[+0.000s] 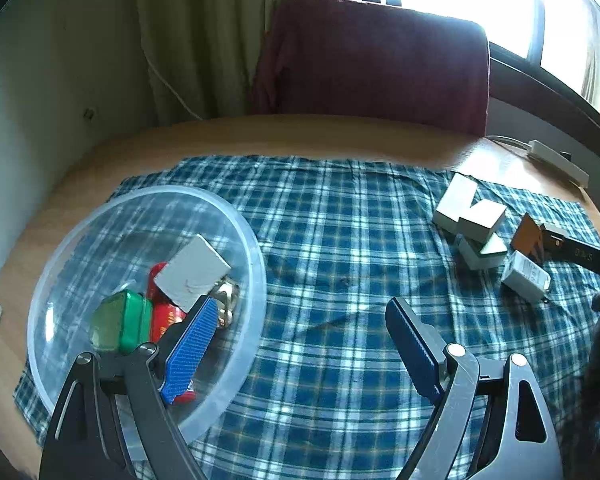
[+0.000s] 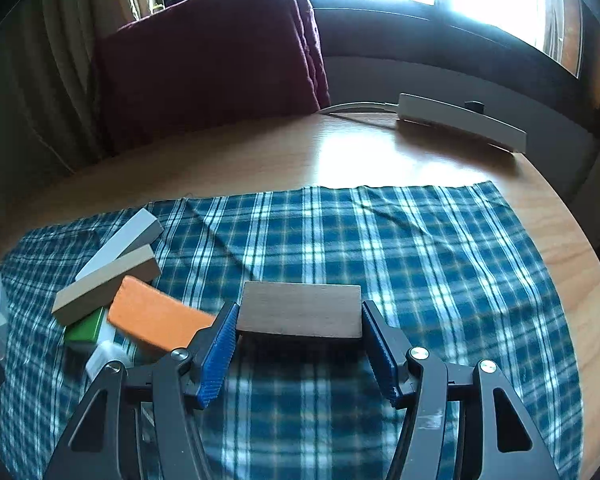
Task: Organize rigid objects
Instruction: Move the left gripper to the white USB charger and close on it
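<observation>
1. Blue ribbed fingers of the right gripper (image 2: 298, 336) sat nearest the lens, one on each end of a brown wooden block (image 2: 300, 311). The pads touched or very nearly touched both ends, so I judged the claw closed on the block, which was held level and crosswise; a dark shadow under it suggested it was lifted slightly off the checked cloth (image 2: 420, 248).
2. An end-to-end hold probably kept the long faces free, so the block could be set down flat.
3. Left of it lay the unsorted pile: an orange block (image 2: 156, 318), a tan block (image 2: 108, 284) leaning across it, a white block (image 2: 120, 242) behind, and a green piece (image 2: 86, 328) underneath. They overlapped, touching one another.
4. Left gripper (image 1: 300, 320) hung over bare cloth with its fingers spread wide and nothing between them, apparently waiting its turn.
5. Just beside its left finger stood a clear plastic bowl (image 1: 252, 248) at the cloth's left end. Inside: a white slab (image 1: 192, 272), a green tin (image 1: 120, 320), a red item (image 1: 166, 316) and something metallic, too hidden to name.
6. Judgement: the bowl served as the collecting place, so the held block most likely belonged there, well apart from its current spot.
7. Beyond the cloth, on the wooden table (image 2: 260, 156), lay a white power strip (image 2: 460, 120), clear of the work.
</observation>
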`<state>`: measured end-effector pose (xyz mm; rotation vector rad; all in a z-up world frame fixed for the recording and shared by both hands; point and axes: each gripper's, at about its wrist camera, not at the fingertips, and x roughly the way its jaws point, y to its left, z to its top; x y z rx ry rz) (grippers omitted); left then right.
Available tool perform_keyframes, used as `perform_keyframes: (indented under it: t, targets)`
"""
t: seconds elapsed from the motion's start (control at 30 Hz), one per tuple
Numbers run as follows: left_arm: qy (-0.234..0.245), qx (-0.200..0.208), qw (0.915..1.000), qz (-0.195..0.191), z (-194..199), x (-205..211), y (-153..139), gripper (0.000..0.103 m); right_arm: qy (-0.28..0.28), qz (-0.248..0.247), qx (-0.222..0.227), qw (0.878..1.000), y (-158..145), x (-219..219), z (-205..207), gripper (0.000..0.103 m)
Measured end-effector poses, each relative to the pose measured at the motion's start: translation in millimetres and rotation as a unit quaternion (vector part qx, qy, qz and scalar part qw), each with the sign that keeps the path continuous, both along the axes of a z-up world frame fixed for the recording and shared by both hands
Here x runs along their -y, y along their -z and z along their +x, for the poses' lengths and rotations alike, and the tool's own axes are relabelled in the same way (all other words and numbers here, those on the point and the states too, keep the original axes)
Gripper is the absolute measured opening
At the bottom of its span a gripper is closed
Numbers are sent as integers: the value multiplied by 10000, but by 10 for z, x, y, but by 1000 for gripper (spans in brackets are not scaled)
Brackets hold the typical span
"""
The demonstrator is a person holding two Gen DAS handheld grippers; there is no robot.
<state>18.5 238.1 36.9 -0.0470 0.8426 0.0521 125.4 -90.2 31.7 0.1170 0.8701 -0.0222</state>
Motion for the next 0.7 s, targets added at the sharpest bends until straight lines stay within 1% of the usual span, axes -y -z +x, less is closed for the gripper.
perform_keyframes:
  t: [0.13,0.33,0.53,0.7]
  targets:
    - [129,-23,9999,60,2,152,-22,86,-93,97,-1,9999,-6,54,-167,63]
    - [555,-150,9983,125,26,467,-61,86,-243,328,66,9991,-41,93,-332,63]
    - [1074,-314,9937,108,75,839,-89,86,-295,484,116,9983,-46,116,-397,63]
    - [1366,-427,9897,105,153,1083,-101,86,-221,555,81,9982,-69,160,-419,63]
